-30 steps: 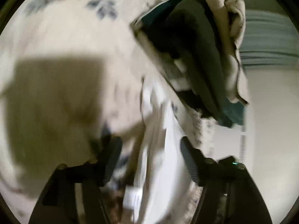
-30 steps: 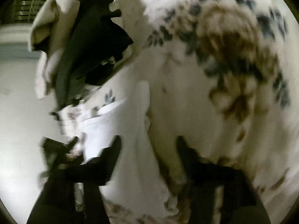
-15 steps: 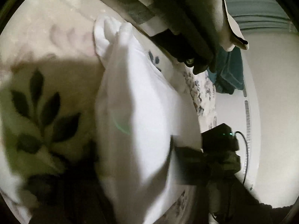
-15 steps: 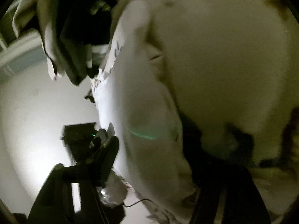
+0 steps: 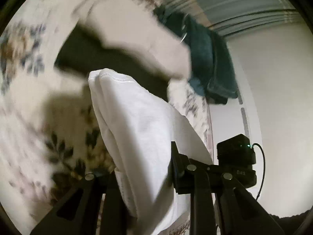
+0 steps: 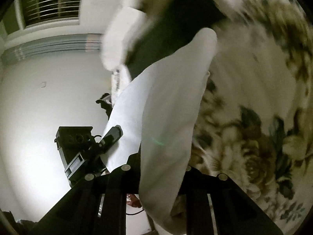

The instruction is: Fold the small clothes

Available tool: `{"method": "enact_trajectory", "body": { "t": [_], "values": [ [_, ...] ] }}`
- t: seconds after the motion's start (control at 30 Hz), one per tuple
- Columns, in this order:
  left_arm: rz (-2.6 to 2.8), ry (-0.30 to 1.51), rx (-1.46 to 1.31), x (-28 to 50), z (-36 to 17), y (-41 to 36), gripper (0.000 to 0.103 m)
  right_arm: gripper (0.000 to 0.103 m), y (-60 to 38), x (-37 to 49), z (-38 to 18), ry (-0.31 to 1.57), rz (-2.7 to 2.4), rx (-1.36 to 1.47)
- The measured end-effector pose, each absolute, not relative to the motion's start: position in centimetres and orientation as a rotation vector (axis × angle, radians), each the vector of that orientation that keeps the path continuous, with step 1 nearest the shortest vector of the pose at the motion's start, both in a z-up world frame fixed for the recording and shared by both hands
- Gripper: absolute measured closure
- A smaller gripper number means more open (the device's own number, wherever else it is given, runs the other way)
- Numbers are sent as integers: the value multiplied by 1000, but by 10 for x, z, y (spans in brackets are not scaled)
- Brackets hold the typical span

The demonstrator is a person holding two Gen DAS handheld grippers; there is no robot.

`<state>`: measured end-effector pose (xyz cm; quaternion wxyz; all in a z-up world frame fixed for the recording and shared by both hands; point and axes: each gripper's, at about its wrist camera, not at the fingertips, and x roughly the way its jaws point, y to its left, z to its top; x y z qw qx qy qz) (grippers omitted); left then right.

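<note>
A small white garment (image 5: 140,129) hangs between both grippers, lifted above a floral bedspread (image 5: 25,117). My left gripper (image 5: 142,168) is shut on one end of it; the cloth drapes over the fingers and its stitched hem stands up in front. My right gripper (image 6: 162,168) is shut on the other end of the white garment (image 6: 168,105), which folds over and hides the fingertips. The other gripper (image 6: 109,137) shows at the left of the right wrist view.
A pile of clothes lies beyond: a cream piece (image 5: 137,33), a dark piece (image 5: 109,58) and a teal cloth (image 5: 207,58). The floral bedspread (image 6: 254,117) fills the right. A white wall (image 6: 39,98) and a barred window (image 6: 50,2) stand behind.
Both grippers closed on the white garment and lifted it off the bedspread. The views tilted up toward the wall and the clothes pile.
</note>
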<state>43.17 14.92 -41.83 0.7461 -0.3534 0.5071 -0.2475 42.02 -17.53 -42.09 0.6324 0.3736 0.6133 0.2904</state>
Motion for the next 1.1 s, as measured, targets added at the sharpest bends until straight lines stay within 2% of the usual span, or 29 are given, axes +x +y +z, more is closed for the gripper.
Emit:
{"method": "enact_trajectory", "body": {
  "t": [0.2, 0.3, 0.4, 0.53, 0.67, 0.77, 0.87, 0.9, 0.97, 1.0, 1.07, 1.1],
  "values": [
    [-542, 977, -771, 516, -339, 168, 84, 84, -149, 513, -331, 1268, 720, 768],
    [-534, 944, -761, 573, -330, 171, 84, 85, -140, 560, -318, 1234, 724, 737],
    [-516, 945, -769, 616, -350, 182, 84, 85, -127, 612, -327, 1224, 708, 715],
    [-467, 1011, -747, 662, -405, 187, 84, 84, -118, 663, -370, 1279, 674, 693],
    [-435, 1085, -729, 665, -437, 187, 81, 84, -112, 677, -407, 1347, 645, 644],
    [-421, 1124, -728, 656, -439, 188, 77, 83, -114, 675, -419, 1385, 632, 616],
    [-369, 1168, -692, 647, -432, 189, 68, 68, -116, 668, -412, 1395, 562, 506],
    [-349, 1169, -672, 645, -428, 190, 68, 59, -118, 663, -407, 1390, 519, 451],
    [-300, 1150, -618, 641, -419, 191, 66, 56, -120, 655, -398, 1374, 465, 377],
    [-273, 1143, -587, 638, -415, 189, 63, 53, -120, 649, -393, 1371, 423, 324],
    [-224, 1130, -511, 633, -406, 181, 63, 48, -117, 639, -383, 1354, 339, 205],
    [-193, 1125, -469, 629, -403, 175, 63, 43, -114, 631, -376, 1341, 292, 134]
  ]
}}
